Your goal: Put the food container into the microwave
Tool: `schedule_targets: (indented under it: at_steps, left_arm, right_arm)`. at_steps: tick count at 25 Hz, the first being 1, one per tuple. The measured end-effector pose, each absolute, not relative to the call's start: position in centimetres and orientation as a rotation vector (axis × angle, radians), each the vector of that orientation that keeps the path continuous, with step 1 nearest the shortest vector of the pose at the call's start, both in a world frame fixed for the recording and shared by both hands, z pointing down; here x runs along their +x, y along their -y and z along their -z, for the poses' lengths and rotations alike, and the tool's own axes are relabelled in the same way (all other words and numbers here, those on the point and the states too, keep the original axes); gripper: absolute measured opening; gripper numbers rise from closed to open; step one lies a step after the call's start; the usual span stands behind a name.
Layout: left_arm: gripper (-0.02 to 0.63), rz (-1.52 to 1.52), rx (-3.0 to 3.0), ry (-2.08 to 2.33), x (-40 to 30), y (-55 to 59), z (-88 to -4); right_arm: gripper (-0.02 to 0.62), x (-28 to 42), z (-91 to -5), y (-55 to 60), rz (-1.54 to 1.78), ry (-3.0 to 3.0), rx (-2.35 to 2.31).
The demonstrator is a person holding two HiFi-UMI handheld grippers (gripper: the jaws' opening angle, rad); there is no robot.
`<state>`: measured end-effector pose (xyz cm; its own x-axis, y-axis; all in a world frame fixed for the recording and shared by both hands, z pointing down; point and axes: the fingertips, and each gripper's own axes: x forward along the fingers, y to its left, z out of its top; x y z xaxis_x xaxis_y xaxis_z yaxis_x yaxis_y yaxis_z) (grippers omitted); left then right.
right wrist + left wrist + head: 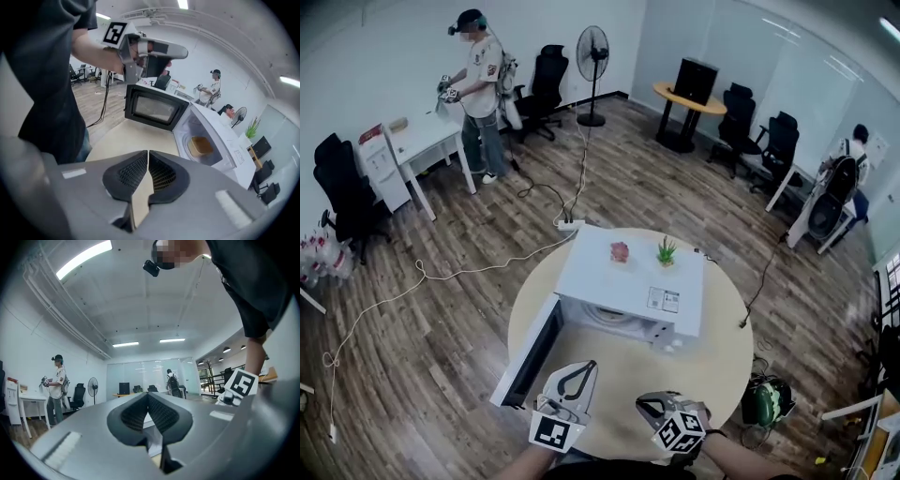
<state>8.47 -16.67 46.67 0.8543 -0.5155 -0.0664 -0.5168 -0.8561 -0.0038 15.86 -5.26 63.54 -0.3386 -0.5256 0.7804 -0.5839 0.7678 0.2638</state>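
A white microwave (630, 279) stands on the round table (717, 370) with its door (530, 352) swung open to the left. In the right gripper view a tan food container (202, 146) sits inside the microwave (220, 140) cavity on the turntable. The head view does not show the container. My left gripper (589, 366) is shut and empty in front of the open door, and it appears raised at the top of the right gripper view (180, 52). My right gripper (642, 404) hovers shut and empty over the table's front edge. Both sets of jaws meet with nothing between them.
A small pink object (620, 250) and a little green plant (666, 250) rest on the microwave's top. A power strip (570, 224) and cables lie on the wood floor behind the table. A person (478, 89) stands at a white desk far left. A green object (766, 401) sits right of the table.
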Motion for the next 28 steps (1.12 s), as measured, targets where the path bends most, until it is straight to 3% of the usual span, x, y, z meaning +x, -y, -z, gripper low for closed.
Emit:
schedule_targets:
  at_steps: [13,28]
  left_arm:
    - [-0.003,-0.157,-2.940,-0.728,10.5,16.4,-40.2]
    - [-0.003,-0.227,-2.889,-0.775,9.2,16.7,-35.3]
  right_arm:
    - [0.012,16.4,-41.8,7.7,0.192,2.384,1.538]
    - [0.011,26.9,-35.2,6.3,0.125,2.390,2.173]
